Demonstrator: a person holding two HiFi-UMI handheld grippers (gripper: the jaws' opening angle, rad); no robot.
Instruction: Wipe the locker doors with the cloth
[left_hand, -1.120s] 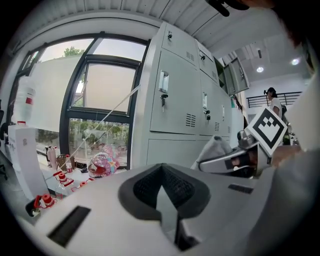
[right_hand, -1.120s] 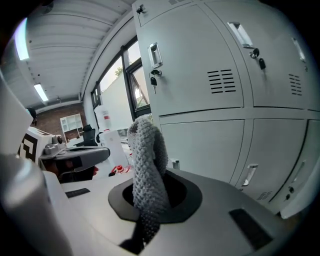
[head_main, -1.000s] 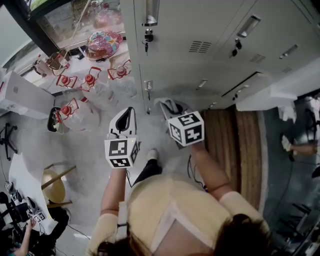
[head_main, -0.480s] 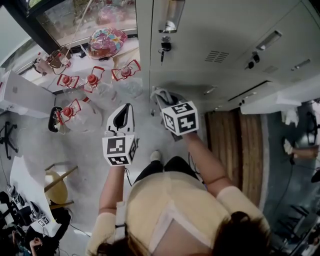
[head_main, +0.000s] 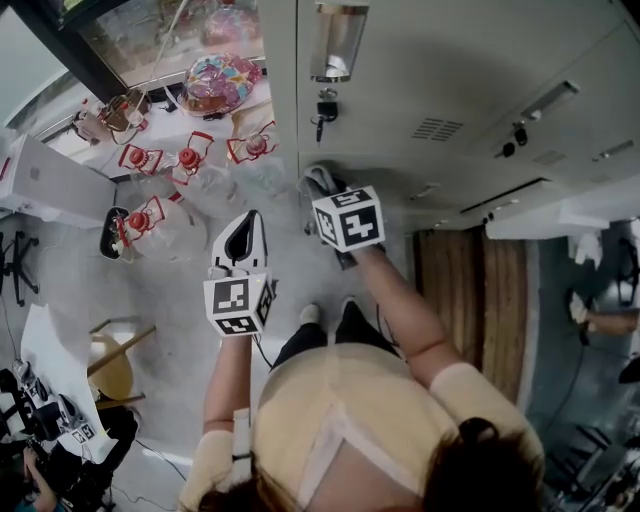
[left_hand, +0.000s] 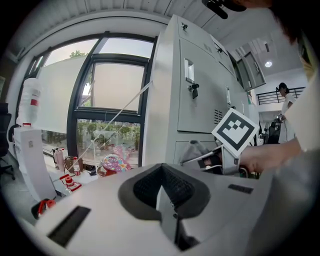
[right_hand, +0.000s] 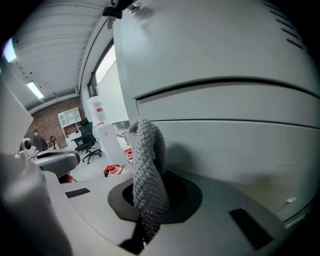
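Note:
The grey metal locker doors (head_main: 450, 90) fill the upper right of the head view. A grey knitted cloth (head_main: 319, 180) is bunched against a lower door (right_hand: 225, 100) near the bank's left edge. My right gripper (head_main: 328, 192) is shut on the cloth (right_hand: 147, 175), which rises out of its jaws (right_hand: 145, 220) and touches the door. My left gripper (head_main: 249, 228) hangs to the left over the floor, away from the lockers, shut with nothing in it (left_hand: 167, 197). In the left gripper view the right gripper (left_hand: 220, 157) and cloth (left_hand: 196, 149) show against the lockers.
Several clear water jugs with red caps (head_main: 150, 215) stand on the floor left of the lockers, beside a colourful bag (head_main: 215, 82) and a white box (head_main: 50, 185). A key hangs in a lock (head_main: 320, 108). A window (left_hand: 107, 120) lies behind. Wooden flooring (head_main: 470, 280) is at the right.
My right gripper has slid the cloth leftward along the lockers toward the bank's left edge. The left gripper has barely moved.

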